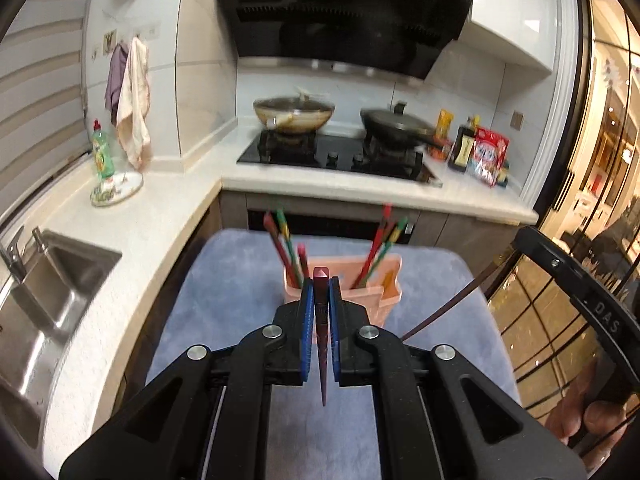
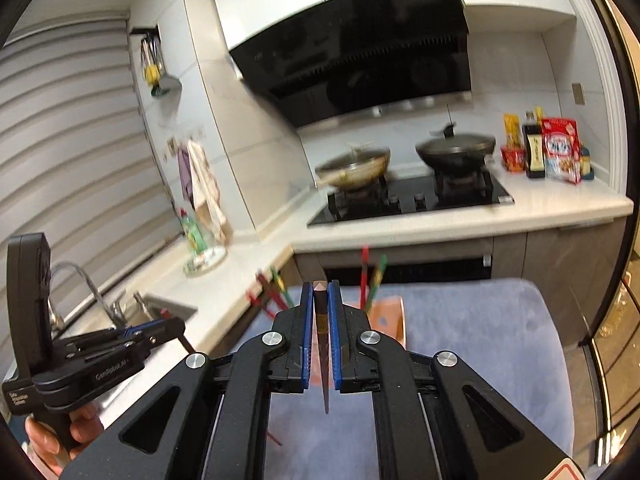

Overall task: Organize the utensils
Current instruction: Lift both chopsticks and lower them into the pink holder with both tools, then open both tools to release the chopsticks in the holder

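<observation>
Both tools pinch slim dark chopsticks (image 1: 322, 332), one reddish

Each camera sits just behind its own fingers, tilted downward across the blue-covered bench (image 1: 240, 280) toward the far stove (image 1: 336, 152). The left view faces it squarely; the right view looks from further right, angled leftward. Both share the pink utensil holder (image 1: 372, 284), stove and sink (image 2: 168, 308).

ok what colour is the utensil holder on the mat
Pale pink, salmon-like. The utensil holder on the blue-grey mat shows best in the left wrist view.
</observation>
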A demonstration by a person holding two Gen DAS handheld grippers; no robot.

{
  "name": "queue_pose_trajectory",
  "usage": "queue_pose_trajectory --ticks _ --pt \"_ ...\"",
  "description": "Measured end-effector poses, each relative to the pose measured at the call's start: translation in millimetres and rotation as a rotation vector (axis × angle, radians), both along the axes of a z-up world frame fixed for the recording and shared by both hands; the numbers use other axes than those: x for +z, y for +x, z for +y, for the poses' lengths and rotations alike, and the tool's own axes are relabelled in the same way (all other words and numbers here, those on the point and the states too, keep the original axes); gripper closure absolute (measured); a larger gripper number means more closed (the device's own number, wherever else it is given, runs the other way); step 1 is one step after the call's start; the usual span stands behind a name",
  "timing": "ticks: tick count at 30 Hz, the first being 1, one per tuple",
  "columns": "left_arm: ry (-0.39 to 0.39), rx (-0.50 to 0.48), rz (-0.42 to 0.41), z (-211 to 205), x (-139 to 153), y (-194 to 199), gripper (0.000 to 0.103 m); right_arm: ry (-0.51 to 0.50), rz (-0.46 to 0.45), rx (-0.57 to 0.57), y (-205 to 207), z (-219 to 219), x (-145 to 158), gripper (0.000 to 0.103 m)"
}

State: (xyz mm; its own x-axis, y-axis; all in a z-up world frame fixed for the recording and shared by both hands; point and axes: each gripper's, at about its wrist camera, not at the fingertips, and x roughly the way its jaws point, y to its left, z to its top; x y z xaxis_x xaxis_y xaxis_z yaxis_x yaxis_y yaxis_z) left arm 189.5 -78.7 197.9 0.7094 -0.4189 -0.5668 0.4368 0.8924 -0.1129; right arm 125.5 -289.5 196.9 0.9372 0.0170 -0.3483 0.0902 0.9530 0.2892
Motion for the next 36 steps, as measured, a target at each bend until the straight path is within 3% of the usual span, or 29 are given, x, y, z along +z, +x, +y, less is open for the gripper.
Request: queue_pose_trajectory --ticks 5,11,17,27,28,29,31,34,36 --pt "-0.049 0.033 -0.111 -7.0 46.2 26.5 0.096 -0.01 -0.05 -0.018 27.6 -8.2 24.6 0.096" --pt "-0.089 0.038 -0.159 -17.6 62.9 61.2 0.096 -0.011 -0.103 -0.053 68.8 -22.2 42.5 0.096" --pt "-0.066 0.04 -0.167 -33.7 42.8 87.3 0.096 -0.024 -0.081 -0.068 101.7 -26.3 28.1 0.096" --pt "-0.015 0.045 -0.102 -48.6 -10.1 108.5 0.093 0.006 0.093 -0.042 132.0 -32.7 -47.9 0.096" --pt "-0.011 0.046 -0.101 -48.7 -12.4 107.5 0.086 0.004 0.106 -0.037 132.7 -32.7 -52.9 0.096" --pt "-0.007 0.051 -0.099 -48.5 -13.5 106.8 0.072 0.003 0.112 -0.035 132.8 -32.7 -55.5 0.095" --pt "-0.01 0.068 -0.111 -46.9 -13.4 103.3 0.052 -0.004 0.122 -0.036 131.1 -33.2 -58.9 0.091" --pt "0.007 0.088 -0.132 -45.7 -9.6 94.8 0.043 0.003 0.123 -0.031 124.3 -34.2 -56.7 0.083" --pt "0.034 0.103 -0.146 -46.7 -7.7 87.2 0.04 0.006 0.113 -0.035 118.6 -32.9 -52.0 0.07"
